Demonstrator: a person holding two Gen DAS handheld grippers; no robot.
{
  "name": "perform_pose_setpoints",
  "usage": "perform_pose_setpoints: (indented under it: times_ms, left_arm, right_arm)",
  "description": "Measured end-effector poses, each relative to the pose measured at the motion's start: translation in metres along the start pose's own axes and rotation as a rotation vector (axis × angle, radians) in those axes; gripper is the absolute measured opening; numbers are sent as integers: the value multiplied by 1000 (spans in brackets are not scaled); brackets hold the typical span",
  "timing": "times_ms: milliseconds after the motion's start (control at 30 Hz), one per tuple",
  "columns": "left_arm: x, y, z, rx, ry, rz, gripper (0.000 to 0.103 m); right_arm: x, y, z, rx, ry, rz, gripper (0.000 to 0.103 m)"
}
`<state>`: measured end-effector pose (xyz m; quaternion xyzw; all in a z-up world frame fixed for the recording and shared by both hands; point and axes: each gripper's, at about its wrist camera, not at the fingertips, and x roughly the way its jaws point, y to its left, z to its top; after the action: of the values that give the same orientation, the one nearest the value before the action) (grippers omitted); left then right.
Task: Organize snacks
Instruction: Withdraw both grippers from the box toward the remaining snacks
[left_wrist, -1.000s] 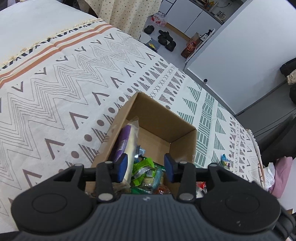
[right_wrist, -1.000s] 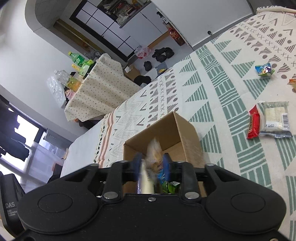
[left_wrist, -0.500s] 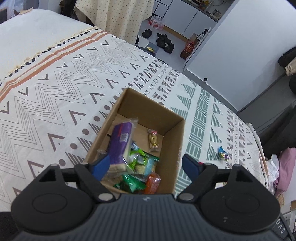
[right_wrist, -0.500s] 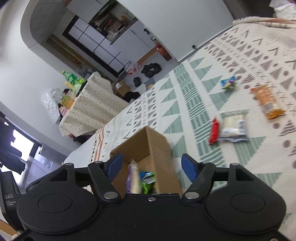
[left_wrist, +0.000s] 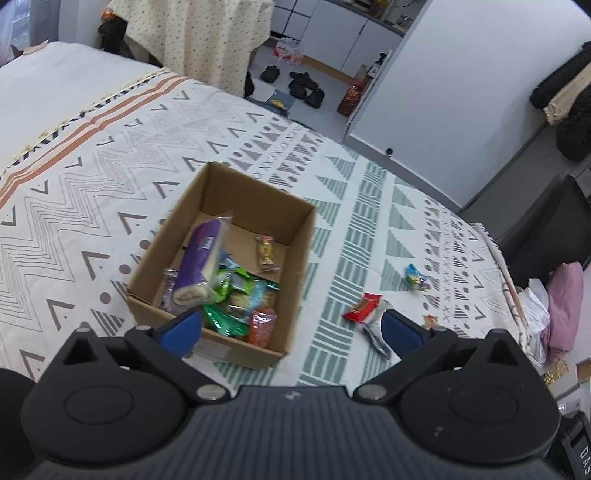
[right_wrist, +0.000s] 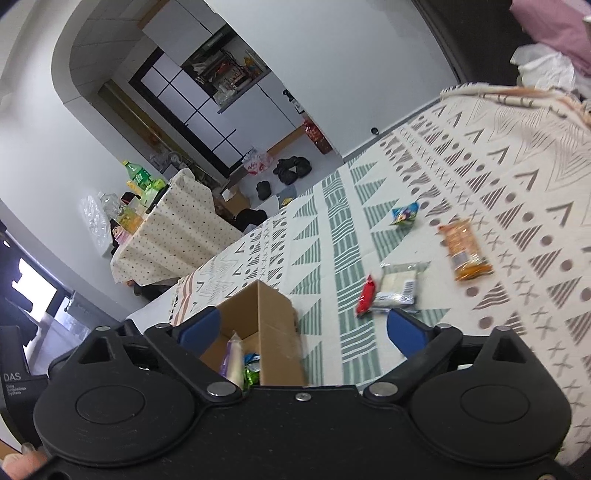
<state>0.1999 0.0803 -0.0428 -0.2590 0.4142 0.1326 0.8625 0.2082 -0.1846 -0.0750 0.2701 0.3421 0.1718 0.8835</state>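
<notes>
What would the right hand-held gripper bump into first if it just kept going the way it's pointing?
Probably the patterned bedspread, just beside the cardboard box and short of the red snack bar. The right hand-held gripper, jaws opening, holds nothing; depth is hard to judge.

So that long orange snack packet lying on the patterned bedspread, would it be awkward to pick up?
Probably not. The long orange snack packet lies flat and looks thin, so likely light. Its glossy film wrapper may be slippery and crinkle under the pads. It looks unlikely to roll, though the soft patterned bedspread could give underneath when pressed.

Left wrist steeply above box (left_wrist: 225, 258), right wrist lower, sharing it
</notes>
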Motion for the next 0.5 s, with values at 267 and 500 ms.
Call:
perform_pose_setpoints:
  times_ms: [267, 500]
  left_arm:
    - [-11, -19, -15, 19, -17, -32, 103]
    - [-17, -36, -27, 45, -24, -66, 103]
  right_arm:
    - [-24, -14, 6, -28, -26, -10, 103]
    - [-37, -29, 9, -43, -29, -27, 103]
